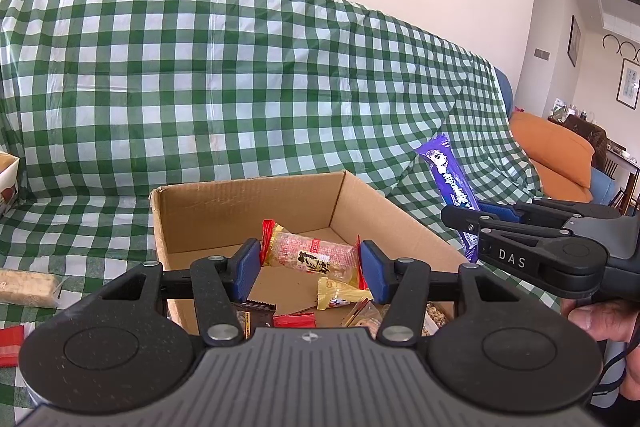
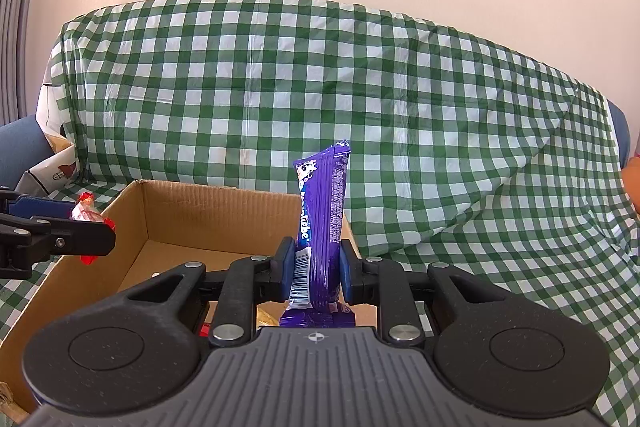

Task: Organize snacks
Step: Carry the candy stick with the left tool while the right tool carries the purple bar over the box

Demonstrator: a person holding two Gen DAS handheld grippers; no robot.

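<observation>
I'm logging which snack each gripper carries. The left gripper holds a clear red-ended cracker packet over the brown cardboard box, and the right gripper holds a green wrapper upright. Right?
Not quite: the right gripper holds a purple wrapper, not green, as the right wrist view shows. The rest stands: upright, while the left gripper holds the clear red-ended cracker packet over the brown cardboard box.

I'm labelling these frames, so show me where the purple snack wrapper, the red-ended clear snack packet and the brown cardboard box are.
purple snack wrapper (image 2: 322, 211): right wrist view, mid-front face.
red-ended clear snack packet (image 1: 310, 254): left wrist view, clear middle.
brown cardboard box (image 1: 248, 209): left wrist view, inner back wall.
</observation>
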